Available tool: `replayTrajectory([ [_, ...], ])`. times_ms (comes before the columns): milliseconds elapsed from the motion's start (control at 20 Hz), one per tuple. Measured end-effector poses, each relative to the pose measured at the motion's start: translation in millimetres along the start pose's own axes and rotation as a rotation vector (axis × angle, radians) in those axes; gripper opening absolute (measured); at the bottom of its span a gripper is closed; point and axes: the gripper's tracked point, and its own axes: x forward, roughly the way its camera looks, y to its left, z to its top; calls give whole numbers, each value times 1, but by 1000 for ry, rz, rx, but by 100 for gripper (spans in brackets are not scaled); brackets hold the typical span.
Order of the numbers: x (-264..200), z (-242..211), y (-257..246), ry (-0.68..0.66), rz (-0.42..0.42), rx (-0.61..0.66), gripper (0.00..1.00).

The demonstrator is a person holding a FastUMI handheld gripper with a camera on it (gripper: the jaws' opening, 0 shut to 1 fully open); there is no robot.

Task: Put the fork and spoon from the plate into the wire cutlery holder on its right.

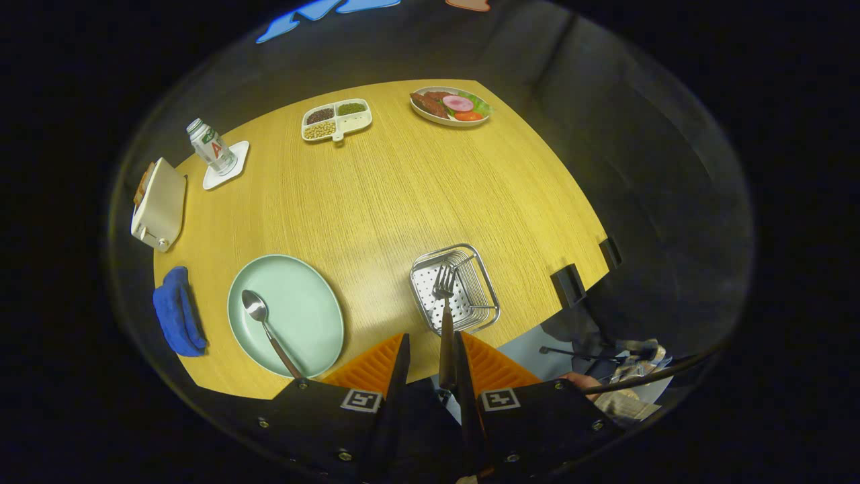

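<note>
No text is legible; the bottle (pixel 210 146) carries a label too small to read.

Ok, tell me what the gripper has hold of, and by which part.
The gripper holds the fork by the lower end of its handle, both fingers pressed on it, tines pointing ahead over the wire cutlery holder.

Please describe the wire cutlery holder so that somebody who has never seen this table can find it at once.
On the wooden table, look just ahead of the gripper, to the right of the pale green plate. The wire cutlery holder is the only metal basket there, and the fork hangs over it.
</note>
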Motion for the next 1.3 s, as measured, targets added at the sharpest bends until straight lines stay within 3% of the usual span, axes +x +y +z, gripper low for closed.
replayTrajectory([
  [450, -12, 0, 58, -45, 31, -234, 39],
  [900, -7, -38, 134, -13, 112, -460, 39],
  [1300, 14, -64, 174, 40, 150, -565, 39],
])
